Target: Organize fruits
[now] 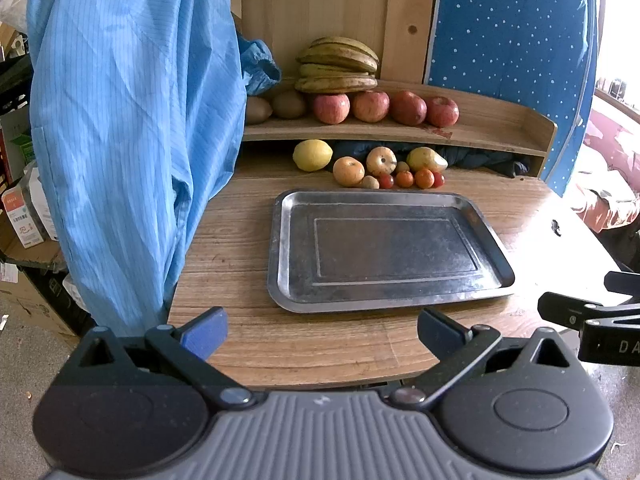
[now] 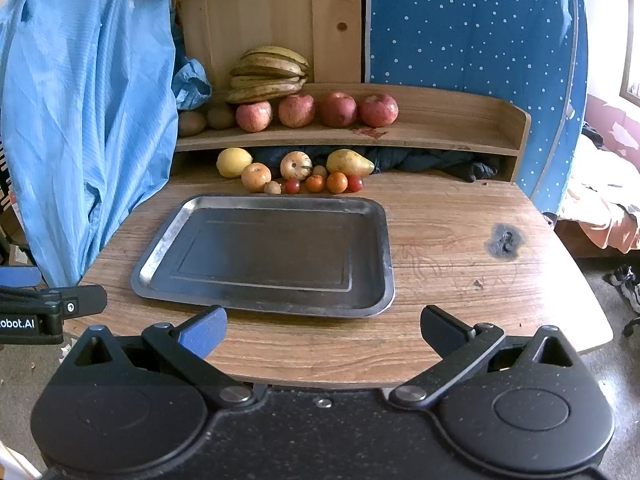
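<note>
Both grippers hang at the near edge of the table, empty, with their jaws spread wide. The left gripper and the right gripper sit side by side, each showing at the edge of the other's view.

Just beyond them lies a metal tray with nothing on it. The fruit is all past the tray, well apart from either gripper. On the tabletop at the far side sit a lemon, an orange, a pale striped fruit and a pear, with a cluster of small red and orange fruits just in front of them. Above, on a wooden shelf, four apples stand in a row, two kiwis lie to their left, and a bunch of bananas lies just behind.

The table is wood-grain, with a dark burnt spot on its right side. A blue garment hangs at the left, a blue dotted panel stands at the far right, and a wooden board backs the shelf.

Dark cloth fills the space under the shelf. The small fruits are too small to name. The left kiwi is partly hidden by the garment in the left view.
</note>
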### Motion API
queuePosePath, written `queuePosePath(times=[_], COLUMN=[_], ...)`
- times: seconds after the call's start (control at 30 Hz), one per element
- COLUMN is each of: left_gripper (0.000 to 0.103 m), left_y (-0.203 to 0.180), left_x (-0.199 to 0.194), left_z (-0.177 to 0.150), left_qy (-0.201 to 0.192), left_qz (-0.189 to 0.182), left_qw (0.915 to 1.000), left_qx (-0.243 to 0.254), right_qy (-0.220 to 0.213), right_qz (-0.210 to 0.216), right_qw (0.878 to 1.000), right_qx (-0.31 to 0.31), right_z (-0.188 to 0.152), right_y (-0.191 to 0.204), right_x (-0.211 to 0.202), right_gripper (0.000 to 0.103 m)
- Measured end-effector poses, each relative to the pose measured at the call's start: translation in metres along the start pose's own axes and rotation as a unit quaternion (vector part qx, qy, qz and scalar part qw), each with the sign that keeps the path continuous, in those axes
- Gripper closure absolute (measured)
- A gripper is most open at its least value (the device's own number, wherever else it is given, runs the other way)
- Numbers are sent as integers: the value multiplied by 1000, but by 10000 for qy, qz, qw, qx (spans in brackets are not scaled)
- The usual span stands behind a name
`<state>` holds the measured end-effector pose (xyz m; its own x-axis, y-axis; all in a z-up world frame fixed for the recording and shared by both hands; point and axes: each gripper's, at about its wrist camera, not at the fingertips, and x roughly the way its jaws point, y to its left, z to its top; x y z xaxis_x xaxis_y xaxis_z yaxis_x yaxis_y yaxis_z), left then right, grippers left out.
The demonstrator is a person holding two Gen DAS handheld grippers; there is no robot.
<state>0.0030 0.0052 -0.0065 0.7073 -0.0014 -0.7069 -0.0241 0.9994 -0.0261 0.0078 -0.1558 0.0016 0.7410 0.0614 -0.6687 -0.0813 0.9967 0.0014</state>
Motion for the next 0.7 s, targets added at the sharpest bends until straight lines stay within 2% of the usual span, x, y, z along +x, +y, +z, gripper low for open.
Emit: queuePosePath(times=[0.7], left_gripper=[0], left_y=[-8], left_x=[5], left_z=[0], left_qy=[59], left_qz=[35], left_qw=[10000], left_qx=[26], right_qy=[33], right_qz=[2], right_qw=[10000], right_qx=[9], right_z=[2], right_y=[-5], right_x=[4], right_gripper=[0])
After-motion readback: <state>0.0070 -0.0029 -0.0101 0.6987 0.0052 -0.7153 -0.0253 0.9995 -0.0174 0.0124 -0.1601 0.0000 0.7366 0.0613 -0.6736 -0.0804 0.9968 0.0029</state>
